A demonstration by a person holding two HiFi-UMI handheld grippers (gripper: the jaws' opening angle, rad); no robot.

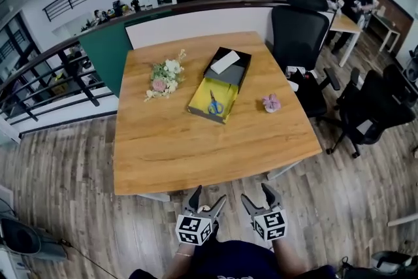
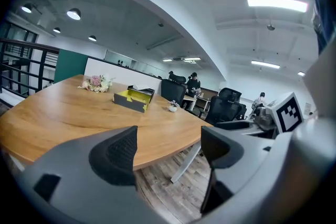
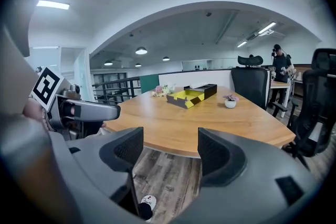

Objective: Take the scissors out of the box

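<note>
Blue-handled scissors (image 1: 215, 105) lie inside an open box with a yellow lining (image 1: 213, 98) near the middle of the wooden table (image 1: 196, 134). The box's black lid (image 1: 229, 66) lies just behind it with a white card on top. Both grippers hang in front of the table's near edge, over the floor. My left gripper (image 1: 209, 195) is open and empty. My right gripper (image 1: 257, 193) is open too, with nothing between its fingers. The box also shows far off in the left gripper view (image 2: 131, 98) and in the right gripper view (image 3: 190, 96).
A bunch of flowers (image 1: 164, 80) lies left of the box, and a small pink potted plant (image 1: 271, 102) stands to its right. Black office chairs (image 1: 299, 36) stand by the table's right side. A railing (image 1: 46, 82) runs along the left. People stand at desks far behind.
</note>
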